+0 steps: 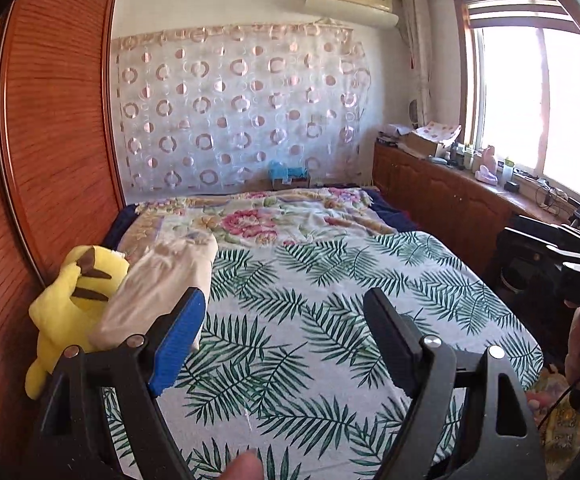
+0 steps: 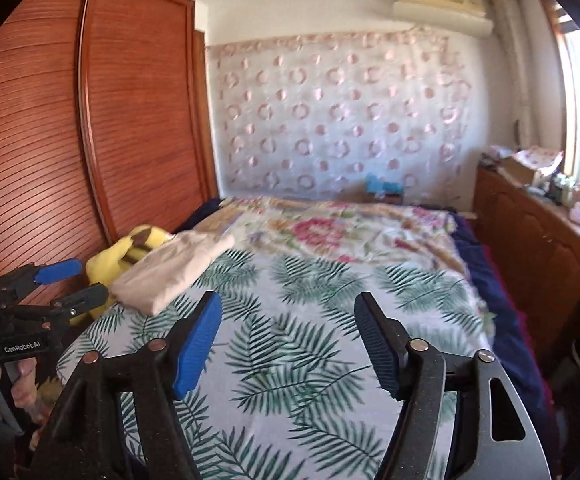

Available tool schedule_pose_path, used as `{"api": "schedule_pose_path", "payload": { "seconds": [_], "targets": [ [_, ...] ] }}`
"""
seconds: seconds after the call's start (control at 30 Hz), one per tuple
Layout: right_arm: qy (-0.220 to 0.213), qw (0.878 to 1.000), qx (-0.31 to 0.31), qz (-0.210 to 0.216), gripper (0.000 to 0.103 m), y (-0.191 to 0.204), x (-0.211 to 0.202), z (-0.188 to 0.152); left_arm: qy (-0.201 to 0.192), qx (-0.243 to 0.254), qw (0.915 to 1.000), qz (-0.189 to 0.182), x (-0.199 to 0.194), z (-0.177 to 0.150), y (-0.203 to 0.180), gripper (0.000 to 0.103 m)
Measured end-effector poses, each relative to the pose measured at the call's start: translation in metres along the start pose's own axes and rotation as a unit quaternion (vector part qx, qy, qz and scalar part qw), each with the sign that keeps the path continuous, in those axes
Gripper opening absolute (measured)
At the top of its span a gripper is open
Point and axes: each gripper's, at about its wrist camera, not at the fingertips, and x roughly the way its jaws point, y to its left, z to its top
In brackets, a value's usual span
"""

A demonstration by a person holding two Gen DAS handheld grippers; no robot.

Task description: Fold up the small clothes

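Currently both grippers hover above the leaf-print sheet (image 2: 290, 320), holding nothing: left gripper (image 1: 285, 312) has its jaws spread wide, and right gripper (image 2: 287, 318) likewise. Folded beige garment (image 2: 173, 266) lies at the sheet's far left edge, touching the yellow plush toy (image 1: 73, 300) against the wooden wardrobe (image 2: 89, 120). Floral blanket (image 2: 330, 232) covers the far end.

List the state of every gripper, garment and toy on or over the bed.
Left gripper: open, empty, above the leaf sheet.
Right gripper: open, empty, above the sheet.
Beige garment: folded, lying at the bed's left edge.
Yellow plush: slumped between garment and wardrobe.
Floral blanket: spread, rumpled, at the far end.
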Motion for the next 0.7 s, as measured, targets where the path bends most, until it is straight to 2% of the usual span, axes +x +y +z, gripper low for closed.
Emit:
{"api": "schedule_pose_path", "payload": {
  "seconds": [0.1, 0.3, 0.7],
  "targets": [
    [-0.017, 1.0, 0.006, -0.02, 0.074, 0.003, -0.022, 0.0, -0.009, 0.006, 0.9999, 0.001, -0.008, 0.008, -0.007, 0.082],
    [-0.029, 0.999, 0.012, -0.03, 0.076, 0.01, -0.039, -0.006, -0.021, -0.003, 0.9997, -0.008, -0.014, 0.011, -0.007, 0.082],
    [-0.027, 0.999, 0.019, -0.037, 0.076, 0.008, -0.024, -0.008, -0.022, -0.006, 0.9997, -0.005, -0.011, 0.01, -0.006, 0.082]
  ]
}}
